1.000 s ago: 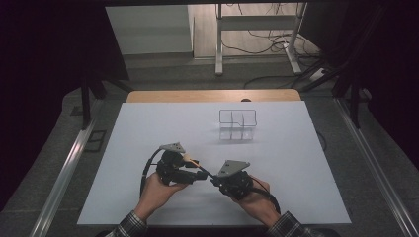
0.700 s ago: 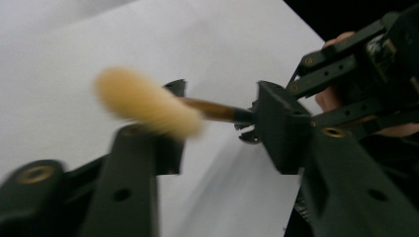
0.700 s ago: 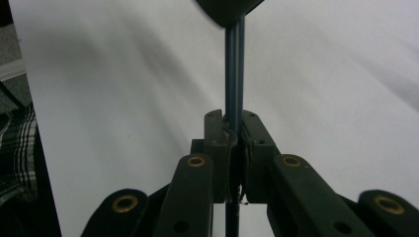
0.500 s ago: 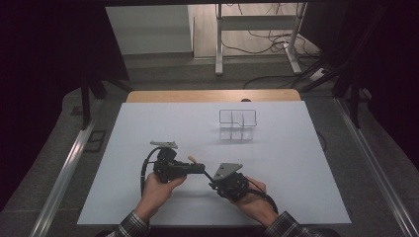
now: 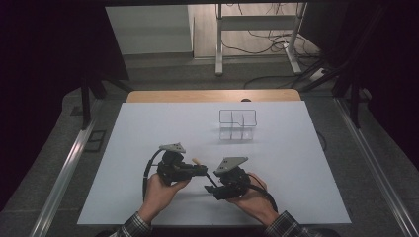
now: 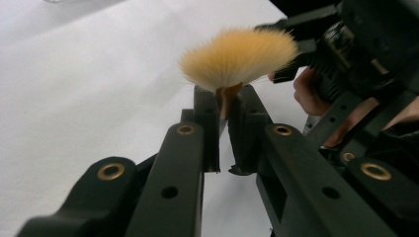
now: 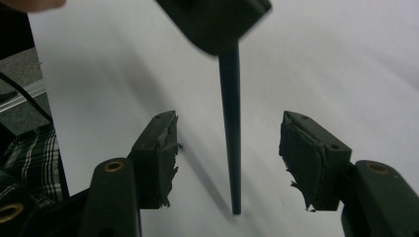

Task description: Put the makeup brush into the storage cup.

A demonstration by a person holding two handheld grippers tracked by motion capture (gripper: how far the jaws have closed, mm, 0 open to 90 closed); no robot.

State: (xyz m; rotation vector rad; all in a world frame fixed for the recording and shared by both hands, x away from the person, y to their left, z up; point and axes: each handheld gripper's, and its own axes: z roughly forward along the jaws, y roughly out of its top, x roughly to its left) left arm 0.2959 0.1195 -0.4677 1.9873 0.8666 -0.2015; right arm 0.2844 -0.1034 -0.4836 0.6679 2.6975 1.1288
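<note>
A makeup brush with a tan bristle head [image 6: 239,57] and a thin dark handle [image 7: 231,123] is held level above the white table [image 5: 148,128]. My left gripper [image 6: 225,103] is shut on the brush just below the bristles. In the high view this gripper [image 5: 200,169] points right, with the bristle tip [image 5: 196,161] beside it. My right gripper [image 7: 230,148] has just been opening. The handle runs between its spread pads [image 7: 158,148] without touching either. In the high view, the right gripper [image 5: 211,186] points left toward the handle end.
A clear wire-edged organiser [image 5: 237,126] with compartments stands on the far middle of the table. A wooden strip [image 5: 212,95] lines the far edge. Metal rails [image 5: 69,163] run along both sides. The person's plaid sleeves [image 5: 131,228] come in at the near edge.
The right gripper's jaws have spread apart and let go of the handle. The left gripper now grips the brush alone. Both hands stay about where they were.
</note>
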